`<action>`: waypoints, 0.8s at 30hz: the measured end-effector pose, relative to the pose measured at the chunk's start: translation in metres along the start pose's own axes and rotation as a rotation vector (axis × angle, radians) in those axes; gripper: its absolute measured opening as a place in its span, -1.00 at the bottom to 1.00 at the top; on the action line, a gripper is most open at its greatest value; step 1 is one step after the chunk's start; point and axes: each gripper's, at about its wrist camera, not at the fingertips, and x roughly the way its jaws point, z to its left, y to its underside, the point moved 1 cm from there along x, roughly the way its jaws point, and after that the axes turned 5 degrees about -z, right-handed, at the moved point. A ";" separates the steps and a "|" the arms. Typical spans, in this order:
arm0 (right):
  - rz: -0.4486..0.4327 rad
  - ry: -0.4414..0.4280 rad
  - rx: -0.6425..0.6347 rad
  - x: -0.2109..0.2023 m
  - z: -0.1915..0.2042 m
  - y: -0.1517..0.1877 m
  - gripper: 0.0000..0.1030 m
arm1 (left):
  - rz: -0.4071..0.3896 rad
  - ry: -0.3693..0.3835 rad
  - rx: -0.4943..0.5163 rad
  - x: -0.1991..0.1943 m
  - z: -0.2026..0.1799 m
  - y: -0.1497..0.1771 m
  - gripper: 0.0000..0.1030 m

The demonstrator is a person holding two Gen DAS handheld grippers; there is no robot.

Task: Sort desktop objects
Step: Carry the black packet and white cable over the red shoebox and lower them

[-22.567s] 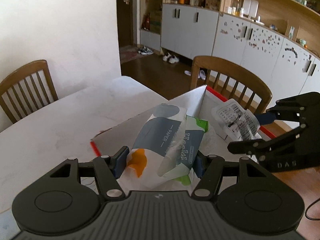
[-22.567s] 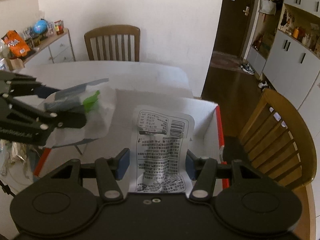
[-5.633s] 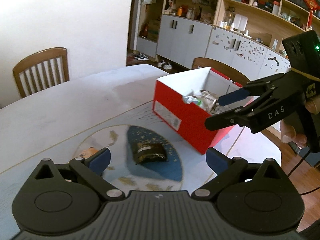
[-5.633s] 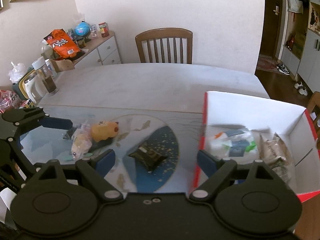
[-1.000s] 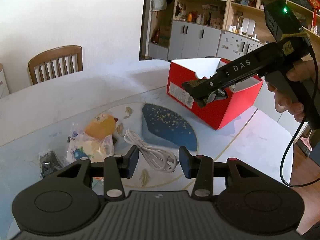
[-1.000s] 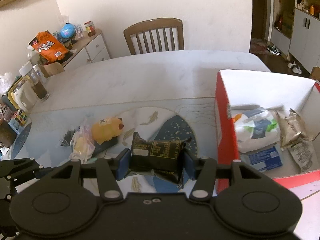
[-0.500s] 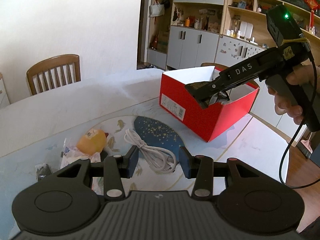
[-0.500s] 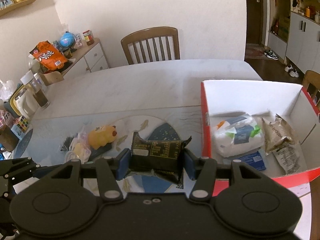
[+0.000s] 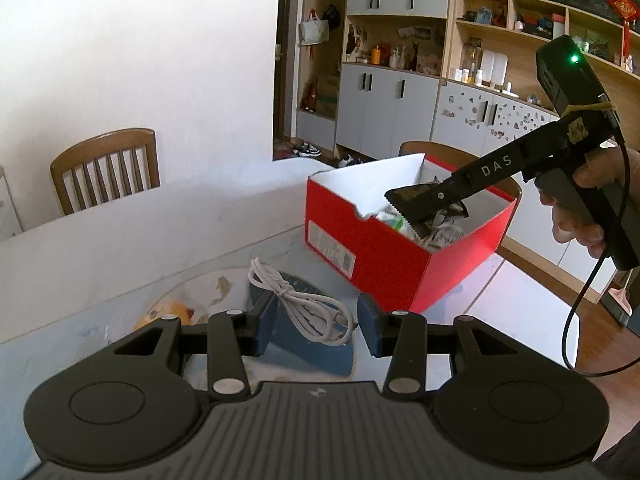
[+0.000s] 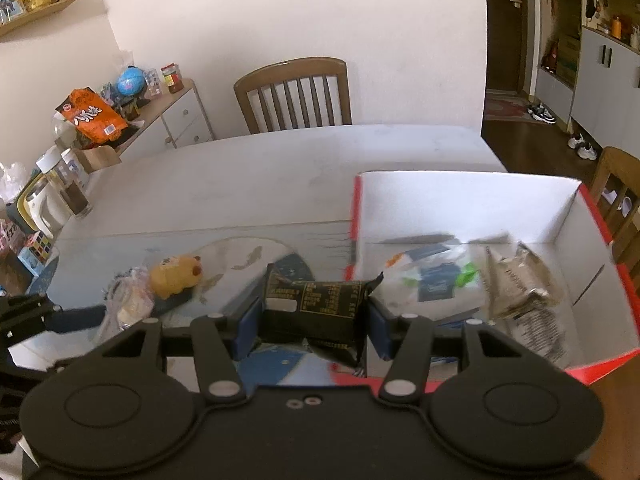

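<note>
The right gripper (image 10: 308, 330) clamps a dark snack packet (image 10: 316, 312) at lower centre, above the red box (image 10: 600, 364) rim; its underside is hidden. The left gripper (image 9: 316, 322) pinches a white cable (image 9: 300, 304), contact hard to make out.

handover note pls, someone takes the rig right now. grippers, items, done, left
Right gripper: shut on the black foil snack packet, held at the near rim of the red cardboard box.
Left gripper: shut on the coiled white USB cable, lifted over the table.
Done: white-and-blue tissue pack and crinkled grey wrappers lie in the box.
Left: drop the packet and cable in, then fetch the yellow plush toy and clear plastic bag on the glass-topped table.
</note>
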 end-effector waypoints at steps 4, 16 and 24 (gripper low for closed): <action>0.016 0.007 -0.010 -0.005 -0.022 -0.006 0.07 | -0.011 0.001 0.008 0.013 -0.015 -0.012 -0.17; 0.047 0.009 -0.043 -0.011 -0.077 -0.016 0.07 | -0.005 -0.003 0.034 0.045 -0.049 -0.035 -0.16; 0.056 0.005 -0.059 -0.008 -0.104 -0.025 0.07 | 0.004 0.017 0.052 0.067 -0.064 -0.050 -0.16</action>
